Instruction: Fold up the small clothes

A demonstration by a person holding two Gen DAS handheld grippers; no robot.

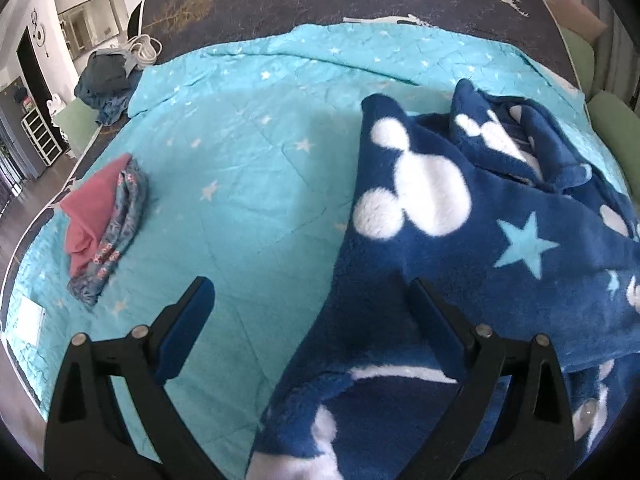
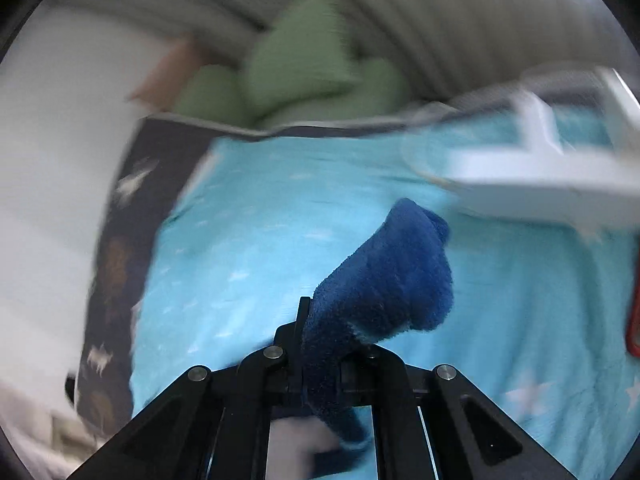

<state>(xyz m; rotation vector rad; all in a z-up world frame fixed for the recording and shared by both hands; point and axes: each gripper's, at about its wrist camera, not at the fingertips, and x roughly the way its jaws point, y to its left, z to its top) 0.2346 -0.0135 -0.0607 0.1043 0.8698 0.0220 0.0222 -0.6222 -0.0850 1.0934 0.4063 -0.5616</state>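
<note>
A dark blue fleece garment (image 1: 460, 248) with white mouse heads and light blue stars lies bunched on the turquoise star quilt (image 1: 248, 152), at the right of the left wrist view. My left gripper (image 1: 310, 292) is open just above it; the right finger sits over the fleece edge, the left finger over bare quilt. In the blurred right wrist view, my right gripper (image 2: 324, 320) is shut on a fold of the blue fleece (image 2: 384, 276), held up above the quilt (image 2: 248, 240).
A folded stack of a pink and a floral garment (image 1: 102, 224) lies at the quilt's left. A dark clothes pile (image 1: 106, 84) sits at the far left corner. Green cushions (image 2: 300, 56) line the bed's edge. A white frame (image 2: 540, 168) stands at the right.
</note>
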